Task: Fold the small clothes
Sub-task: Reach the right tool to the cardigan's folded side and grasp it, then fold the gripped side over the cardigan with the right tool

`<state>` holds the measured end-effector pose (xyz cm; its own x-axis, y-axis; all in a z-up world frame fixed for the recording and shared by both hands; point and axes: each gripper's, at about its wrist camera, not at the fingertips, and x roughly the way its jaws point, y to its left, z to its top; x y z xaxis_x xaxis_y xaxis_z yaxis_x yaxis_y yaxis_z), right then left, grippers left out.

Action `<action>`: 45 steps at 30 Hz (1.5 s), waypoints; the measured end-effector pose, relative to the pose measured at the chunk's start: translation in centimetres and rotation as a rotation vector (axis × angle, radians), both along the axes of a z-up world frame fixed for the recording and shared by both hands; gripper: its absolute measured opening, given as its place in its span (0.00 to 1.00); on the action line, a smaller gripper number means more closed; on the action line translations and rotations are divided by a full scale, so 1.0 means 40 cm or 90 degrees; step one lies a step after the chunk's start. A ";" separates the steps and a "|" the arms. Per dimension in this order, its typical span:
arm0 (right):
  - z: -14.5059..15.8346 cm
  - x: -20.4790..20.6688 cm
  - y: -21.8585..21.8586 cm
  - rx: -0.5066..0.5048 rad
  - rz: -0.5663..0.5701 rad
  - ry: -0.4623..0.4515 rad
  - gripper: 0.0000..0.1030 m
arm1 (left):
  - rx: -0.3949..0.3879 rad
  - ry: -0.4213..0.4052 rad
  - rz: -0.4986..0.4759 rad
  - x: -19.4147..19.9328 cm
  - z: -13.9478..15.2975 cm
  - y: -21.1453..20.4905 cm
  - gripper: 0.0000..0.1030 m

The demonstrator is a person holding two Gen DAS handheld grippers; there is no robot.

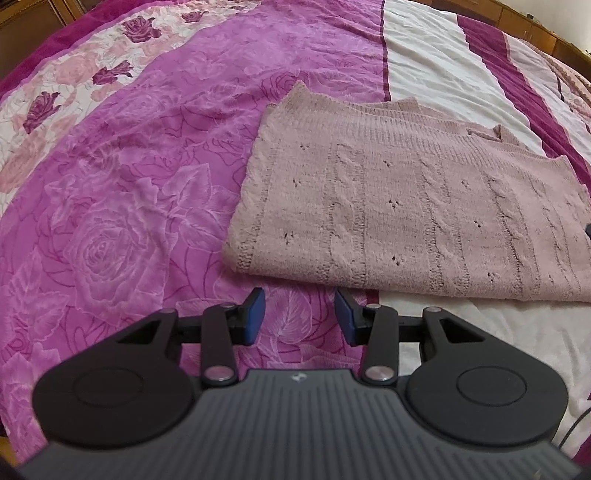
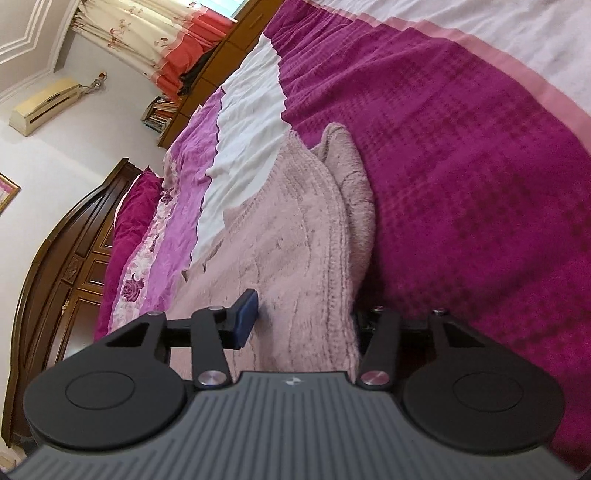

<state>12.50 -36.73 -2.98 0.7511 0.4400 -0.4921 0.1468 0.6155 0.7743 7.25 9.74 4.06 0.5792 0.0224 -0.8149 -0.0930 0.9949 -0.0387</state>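
Observation:
A pale pink cable-knit sweater point(image 1: 406, 206) lies folded flat on the bed. My left gripper point(image 1: 300, 317) is open and empty, just short of the sweater's near edge, over the pink rose bedspread. In the right wrist view the sweater point(image 2: 295, 236) fills the gap between the jaws of my right gripper point(image 2: 303, 321). The left blue pad point(image 2: 246, 319) rests on top of the knit. The right finger is hidden under the sweater's edge. The jaws stand wide apart around the edge, not closed on it.
The bed has a pink rose-print cover point(image 1: 122, 206), a white band point(image 1: 436, 62) and a dark magenta blanket point(image 2: 480, 184). A wooden headboard point(image 2: 55, 266), a wall air conditioner point(image 2: 44, 103), curtains point(image 2: 155, 33) and a bookshelf point(image 2: 159, 114) stand beyond.

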 end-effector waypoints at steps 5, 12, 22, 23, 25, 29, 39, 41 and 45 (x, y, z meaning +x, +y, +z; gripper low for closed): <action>0.008 0.013 0.025 -0.014 -0.008 -0.016 0.29 | 0.004 0.000 -0.006 -0.001 0.004 -0.001 0.42; 0.071 -0.003 0.047 0.002 -0.013 -0.080 0.26 | 0.004 -0.013 0.000 -0.017 0.024 0.022 0.42; 0.200 0.000 0.140 -0.053 0.015 -0.127 0.25 | 0.010 -0.034 0.012 -0.041 0.063 0.081 0.42; 0.214 -0.002 0.154 -0.059 0.018 -0.130 0.25 | 0.011 -0.036 0.013 -0.041 0.067 0.088 0.42; 0.242 -0.003 0.181 -0.064 0.025 -0.138 0.25 | 0.014 -0.040 0.017 -0.044 0.074 0.104 0.42; 0.296 -0.004 0.235 -0.061 0.041 -0.156 0.25 | 0.018 -0.050 0.025 -0.052 0.089 0.134 0.42; 0.388 0.014 0.405 -0.073 0.072 -0.157 0.24 | 0.003 -0.070 0.034 -0.057 0.102 0.195 0.42; 0.393 0.025 0.446 -0.078 0.074 -0.147 0.24 | -0.002 -0.074 0.038 -0.061 0.100 0.210 0.42; 0.391 0.058 0.544 -0.107 0.091 -0.126 0.24 | -0.008 -0.076 0.051 -0.071 0.093 0.245 0.42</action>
<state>14.84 -14.98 12.65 0.7762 0.4722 -0.4178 -0.0935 0.7415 0.6644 4.42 19.54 7.76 0.6690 0.0619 -0.7407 -0.1656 0.9839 -0.0673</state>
